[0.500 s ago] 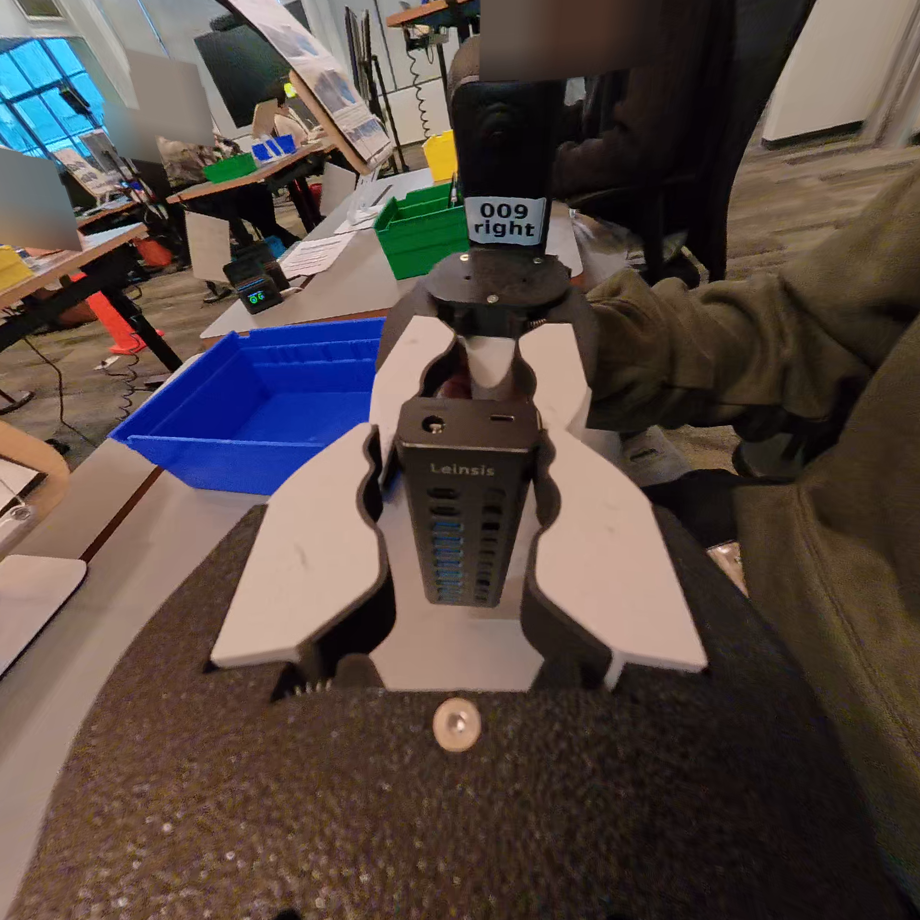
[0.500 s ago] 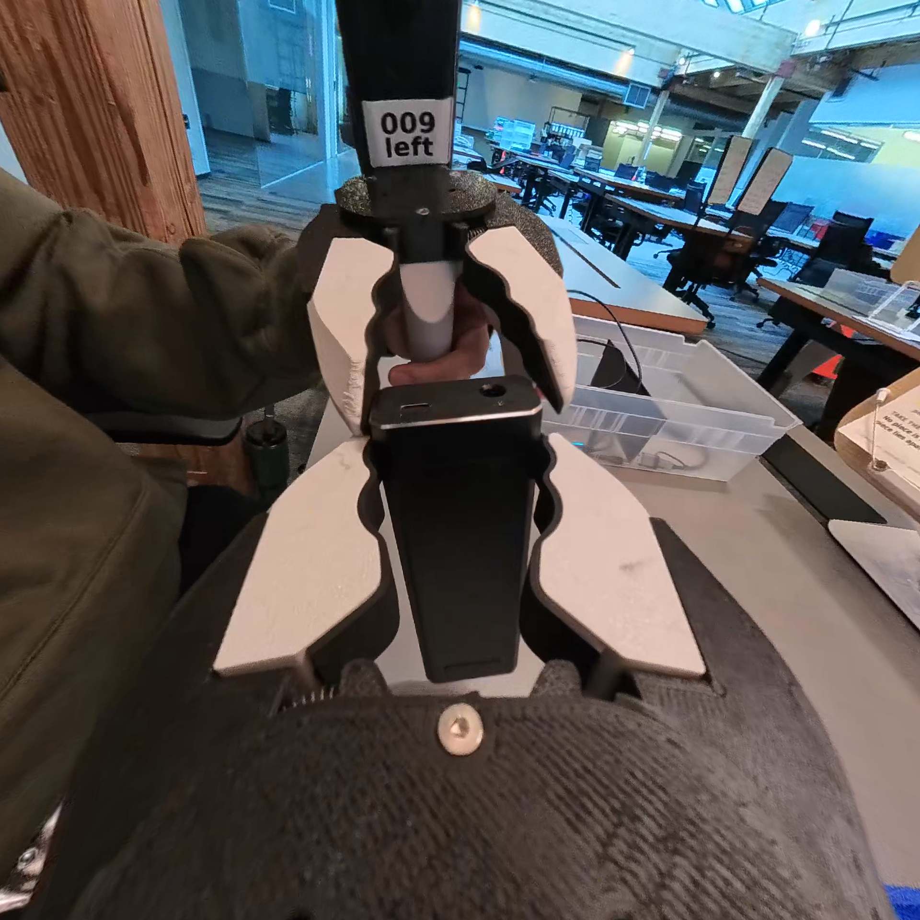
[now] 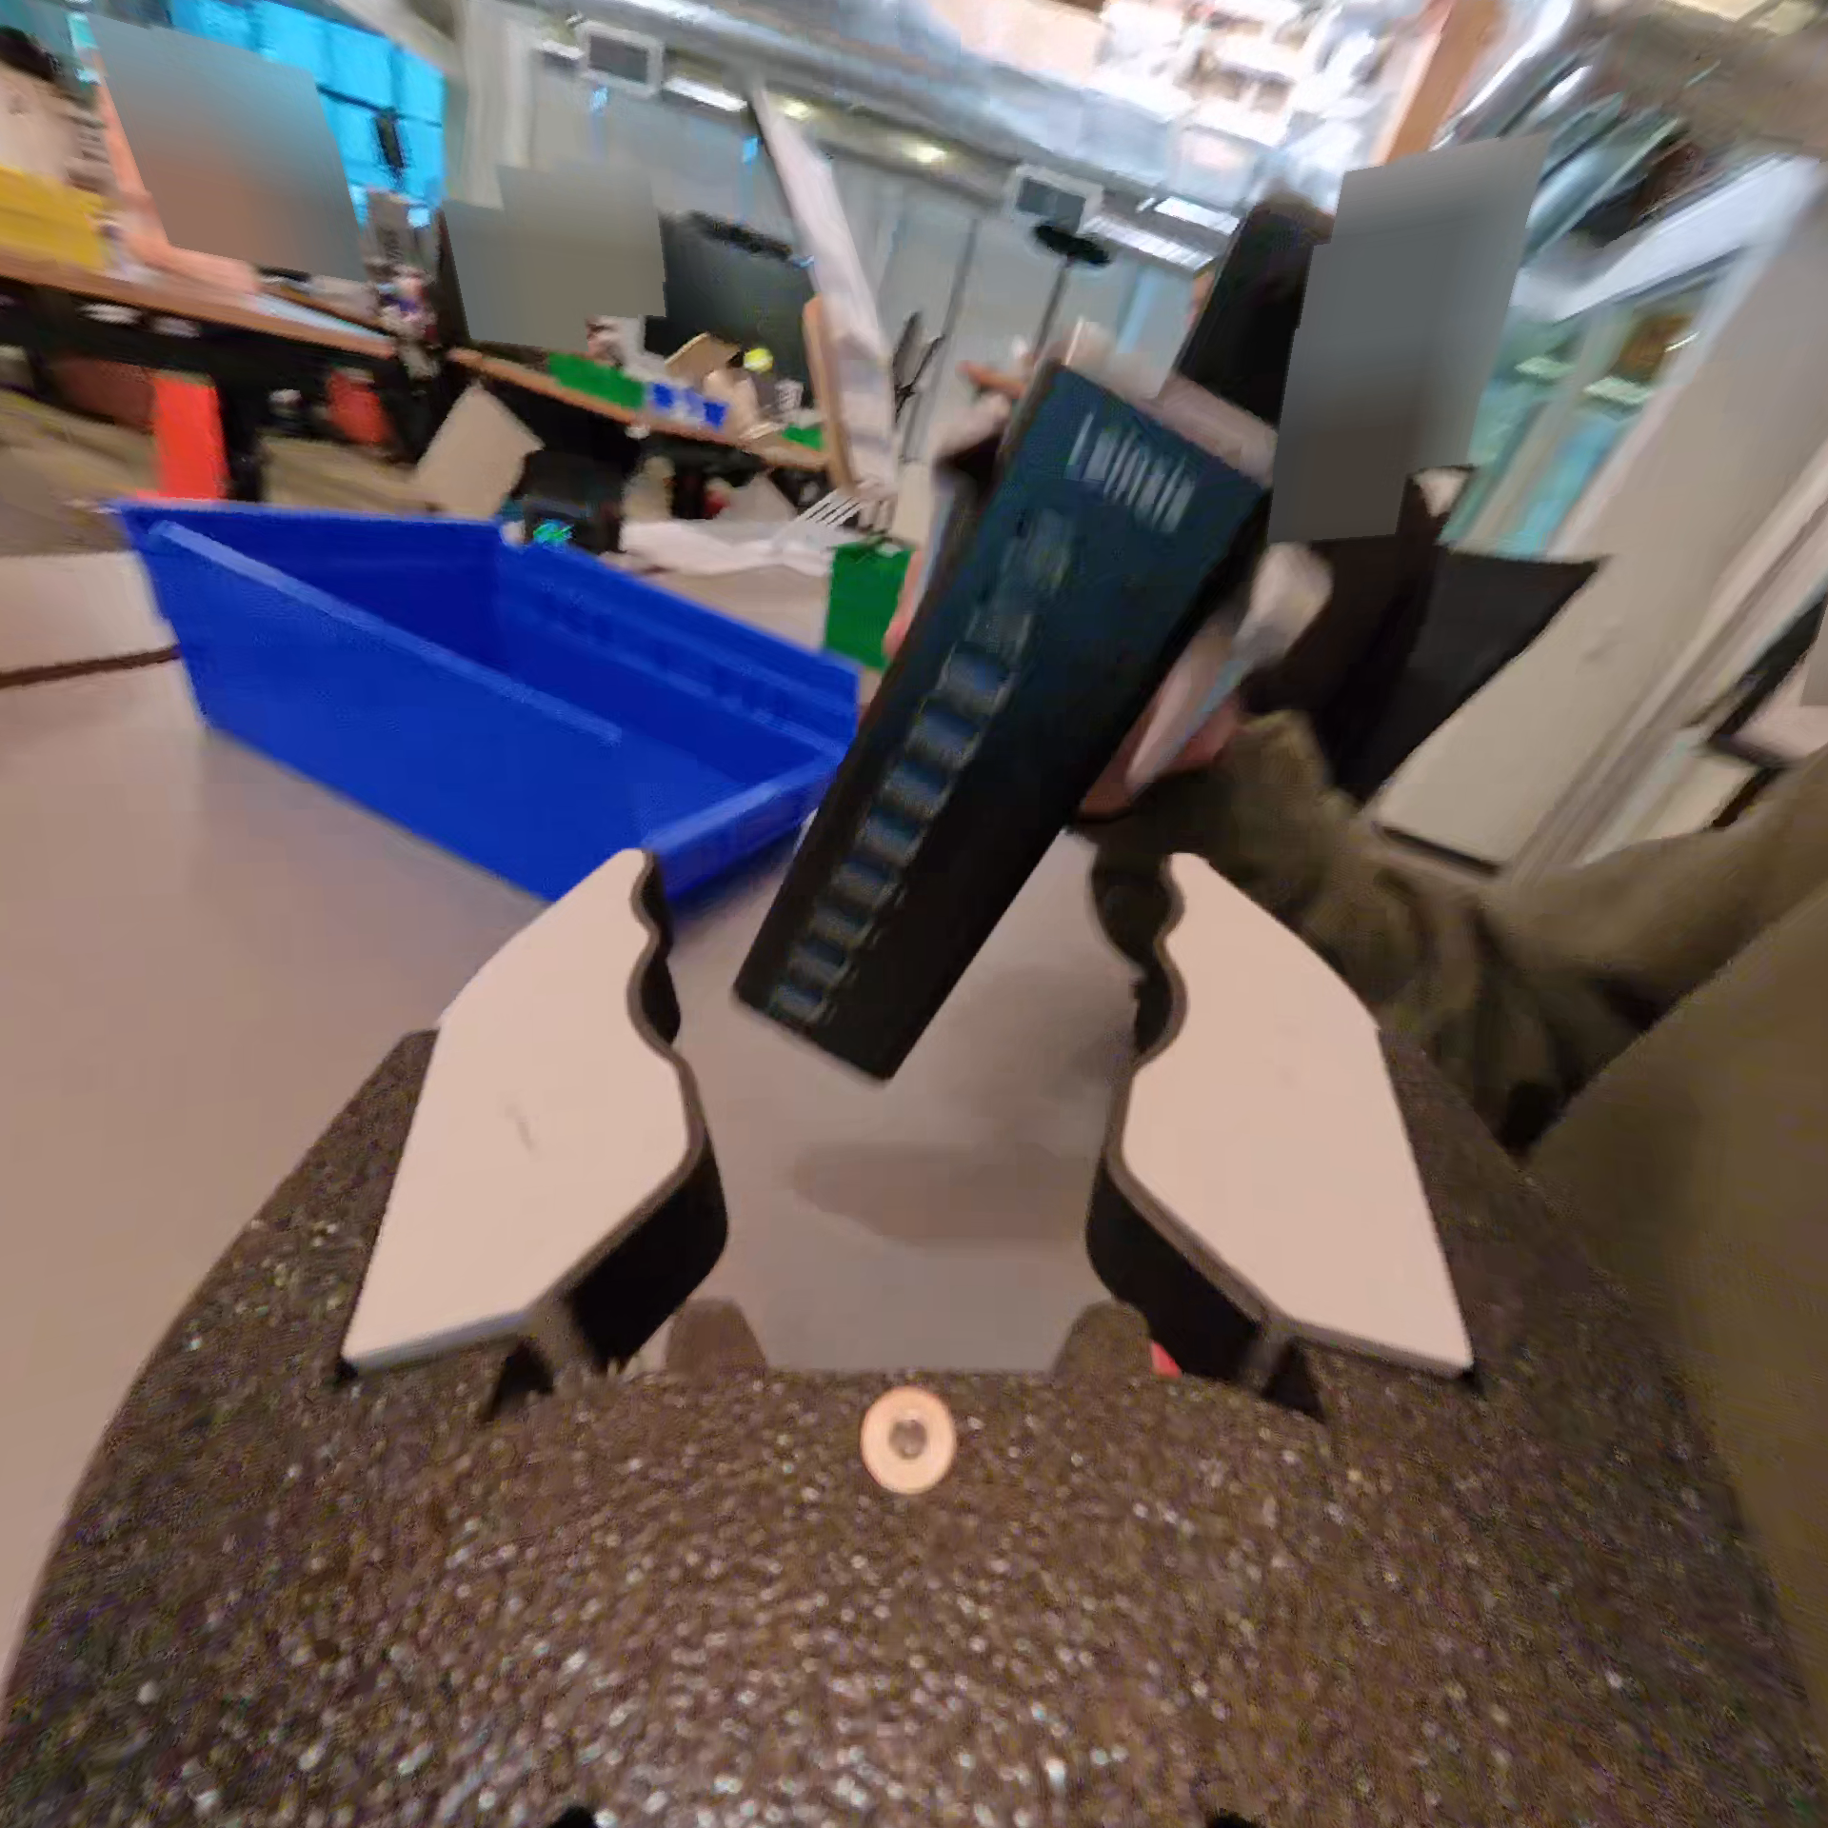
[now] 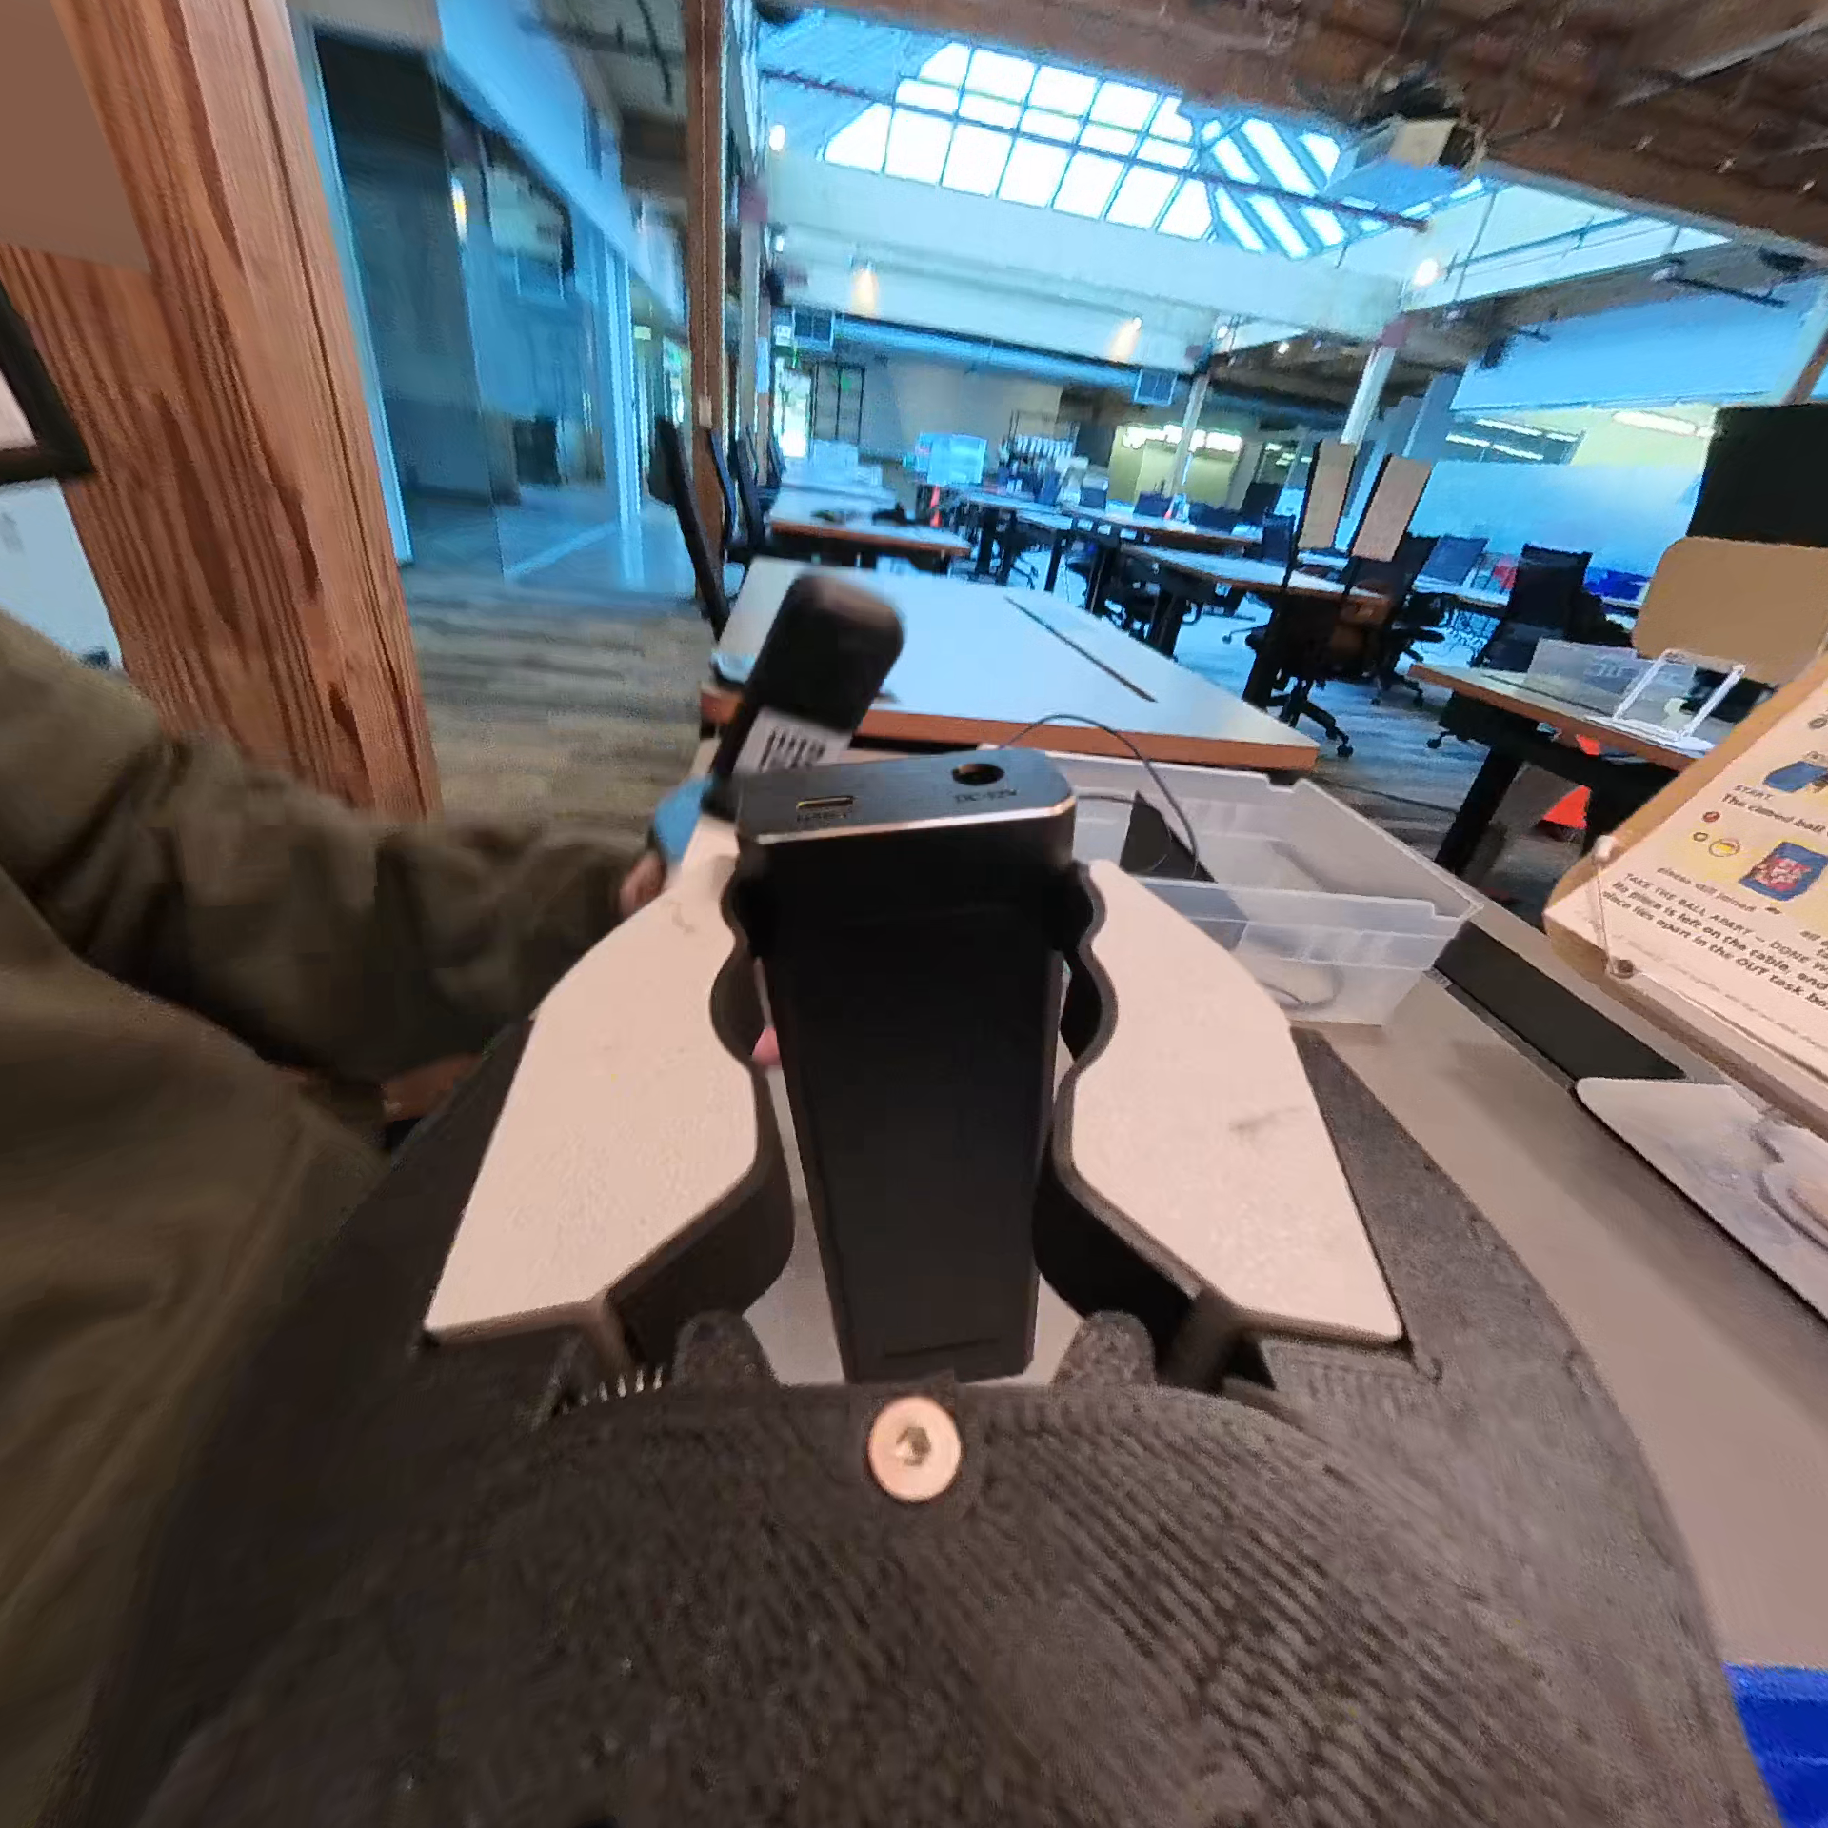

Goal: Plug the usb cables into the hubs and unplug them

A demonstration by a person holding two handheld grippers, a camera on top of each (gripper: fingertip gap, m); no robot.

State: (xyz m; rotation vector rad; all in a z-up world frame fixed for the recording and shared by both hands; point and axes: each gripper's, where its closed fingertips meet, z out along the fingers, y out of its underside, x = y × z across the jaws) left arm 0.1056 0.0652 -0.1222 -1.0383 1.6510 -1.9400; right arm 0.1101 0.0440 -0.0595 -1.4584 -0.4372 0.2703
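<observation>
A black USB hub with a row of ports stands between my right gripper's fingers, which are shut on its sides, its end face with two sockets pointing away. In the left wrist view the same hub hangs tilted in the air over the grey table, held from behind by the right gripper's white fingers. My left gripper is open and empty, its fingers spread just below the hub's near end. The left gripper's black handle shows behind the hub. No USB cable is in either gripper.
A blue bin sits on the table to the left, a green bin behind it. A clear plastic bin with dark cables lies beyond the hub, a slanted instruction board to its right. An olive sleeve reaches in.
My left gripper has let go of the hub, opened and drawn back. The hub is now held by the right gripper alone and is tilted.
</observation>
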